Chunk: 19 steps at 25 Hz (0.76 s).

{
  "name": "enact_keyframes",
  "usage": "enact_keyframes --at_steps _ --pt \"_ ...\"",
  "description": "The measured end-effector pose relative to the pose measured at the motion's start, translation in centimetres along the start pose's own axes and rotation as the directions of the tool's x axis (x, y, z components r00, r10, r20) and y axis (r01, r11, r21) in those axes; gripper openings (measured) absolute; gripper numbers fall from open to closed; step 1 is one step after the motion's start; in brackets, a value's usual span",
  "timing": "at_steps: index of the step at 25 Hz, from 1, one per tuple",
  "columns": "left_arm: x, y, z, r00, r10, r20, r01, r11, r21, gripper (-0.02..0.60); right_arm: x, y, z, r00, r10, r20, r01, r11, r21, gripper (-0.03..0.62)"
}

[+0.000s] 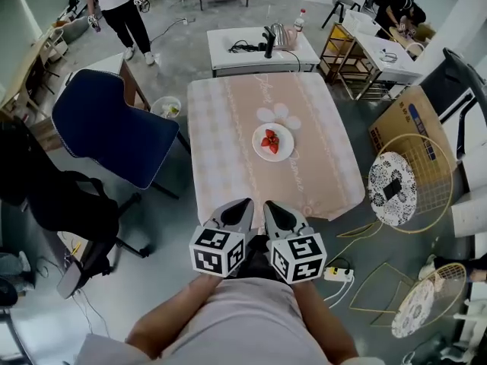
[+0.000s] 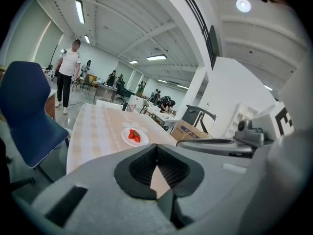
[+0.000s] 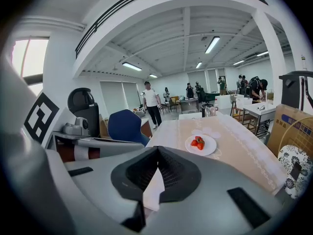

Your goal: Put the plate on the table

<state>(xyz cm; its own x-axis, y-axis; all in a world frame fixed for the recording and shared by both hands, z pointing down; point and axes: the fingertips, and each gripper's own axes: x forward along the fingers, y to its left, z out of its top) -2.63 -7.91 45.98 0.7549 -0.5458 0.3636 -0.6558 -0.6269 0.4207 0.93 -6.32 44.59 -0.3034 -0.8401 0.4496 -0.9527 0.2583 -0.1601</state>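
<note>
A white plate [image 1: 273, 142] with red strawberries on it rests on the table [image 1: 221, 128], which has a pink and beige cloth; the plate sits a little right of the table's middle. The plate also shows in the left gripper view [image 2: 135, 136] and in the right gripper view [image 3: 201, 144]. My left gripper [image 1: 242, 204] and right gripper [image 1: 272, 205] hang side by side just below the table's near edge, close to my body. Both point toward the plate and are well short of it. Each has its jaws shut with nothing between them [image 2: 157, 148] [image 3: 156, 151].
A blue chair [image 1: 110, 124] stands left of the table. Behind the table is a white low table [image 1: 259, 55] with a kettle. A cardboard box [image 1: 415, 120] and gold wire side tables [image 1: 396, 177] are on the right. A person [image 1: 118, 6] stands far left. A power strip [image 1: 336, 274] lies on the floor.
</note>
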Motion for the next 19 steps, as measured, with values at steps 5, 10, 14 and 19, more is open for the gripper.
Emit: enact_keyframes --at_steps 5,10,14,19 --pt "-0.39 -0.59 0.08 1.0 -0.009 -0.003 0.009 1.0 0.021 0.006 -0.51 0.36 0.03 1.0 -0.004 0.005 0.005 1.0 -0.017 0.003" --pt "-0.69 -0.91 0.03 1.0 -0.009 0.004 0.009 1.0 0.03 0.005 -0.76 0.79 0.12 1.0 -0.003 0.006 0.004 0.999 -0.046 0.003" --pt "-0.73 -0.96 0.2 1.0 -0.006 0.007 0.006 0.999 0.041 0.006 -0.88 0.77 0.07 1.0 -0.003 0.0 0.003 0.999 -0.049 0.003" --pt "-0.89 -1.06 0.36 1.0 -0.009 0.009 0.008 0.999 0.035 0.005 -1.07 0.92 0.06 1.0 -0.003 -0.005 0.002 0.999 -0.047 0.003"
